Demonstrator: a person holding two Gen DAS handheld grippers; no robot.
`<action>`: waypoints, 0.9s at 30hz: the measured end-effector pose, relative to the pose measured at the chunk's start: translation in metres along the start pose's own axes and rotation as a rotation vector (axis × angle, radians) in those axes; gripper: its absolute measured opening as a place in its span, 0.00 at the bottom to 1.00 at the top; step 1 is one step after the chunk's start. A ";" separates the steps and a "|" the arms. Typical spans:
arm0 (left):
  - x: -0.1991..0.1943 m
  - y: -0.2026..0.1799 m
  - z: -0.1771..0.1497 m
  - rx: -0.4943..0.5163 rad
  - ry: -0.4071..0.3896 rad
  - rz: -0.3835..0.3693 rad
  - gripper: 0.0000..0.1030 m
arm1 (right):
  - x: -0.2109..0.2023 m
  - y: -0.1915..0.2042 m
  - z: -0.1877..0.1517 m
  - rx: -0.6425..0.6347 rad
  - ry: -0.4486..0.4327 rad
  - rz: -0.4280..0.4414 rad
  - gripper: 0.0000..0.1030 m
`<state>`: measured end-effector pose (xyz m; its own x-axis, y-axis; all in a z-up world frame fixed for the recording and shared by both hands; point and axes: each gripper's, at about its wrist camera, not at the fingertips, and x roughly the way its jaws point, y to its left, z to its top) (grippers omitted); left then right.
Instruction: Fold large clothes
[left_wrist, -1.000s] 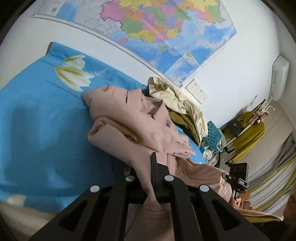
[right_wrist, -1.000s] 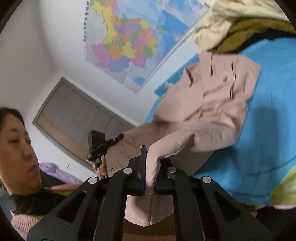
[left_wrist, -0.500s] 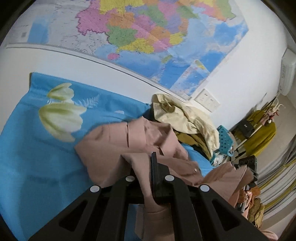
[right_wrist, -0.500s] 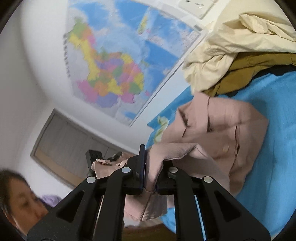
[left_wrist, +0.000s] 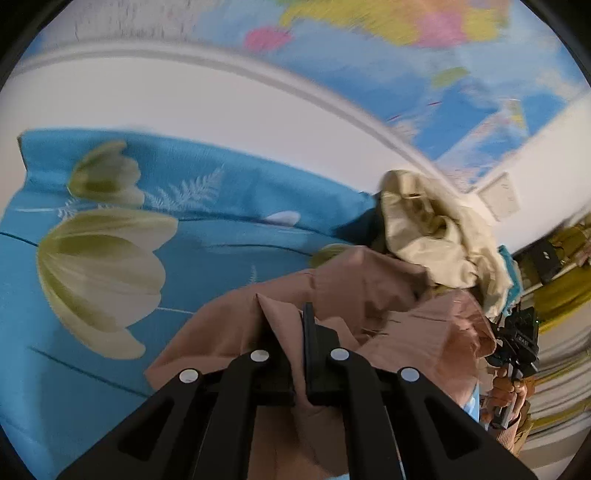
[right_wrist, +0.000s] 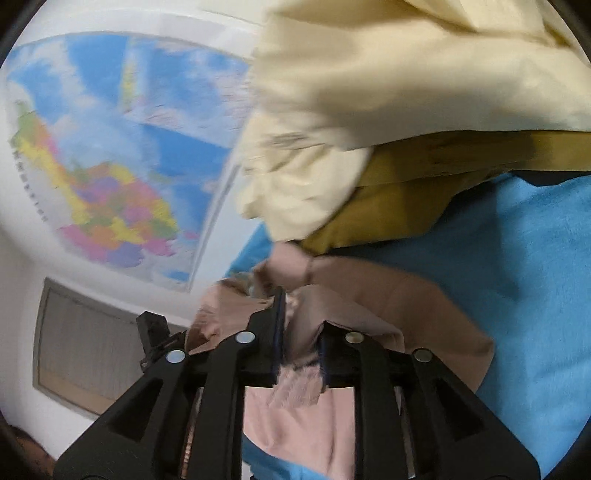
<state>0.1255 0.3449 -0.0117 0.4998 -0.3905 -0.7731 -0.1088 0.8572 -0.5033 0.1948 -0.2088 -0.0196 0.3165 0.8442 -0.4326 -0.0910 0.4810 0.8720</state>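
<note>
From the left wrist, the left gripper is clamped tight on a fold of the pink garment, the cloth pinched between the two black fingers and hanging below them; the rest of the garment lies bunched on the blue bedsheet printed with pale tulips; just behind it sits a heap of cream cloth against the white wall, with a coloured map above (blurred here); at the right edge the right gripper shows small and dark in a hand.

From the right wrist, the right gripper has its jaws a narrow way apart, having just been opening; a fold of the pink garment sits between them and drapes down under the fingers, though whether the pads press on it cannot be told; the garment spreads right over the blue bedsheet; the cream cloth and a mustard garment are piled just above it; the map hangs at left.
</note>
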 end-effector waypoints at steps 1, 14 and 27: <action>0.009 0.005 0.003 -0.015 0.016 0.010 0.06 | 0.003 -0.004 0.002 0.016 0.003 -0.011 0.23; -0.044 -0.019 -0.030 0.261 -0.188 0.042 0.70 | -0.039 0.063 -0.035 -0.394 -0.131 -0.225 0.78; 0.043 -0.056 -0.037 0.460 0.012 0.247 0.35 | 0.045 0.048 -0.045 -0.641 0.041 -0.539 0.01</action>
<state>0.1213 0.2679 -0.0309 0.4966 -0.1594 -0.8532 0.1679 0.9821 -0.0857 0.1620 -0.1374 -0.0075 0.4370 0.4618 -0.7718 -0.4602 0.8521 0.2493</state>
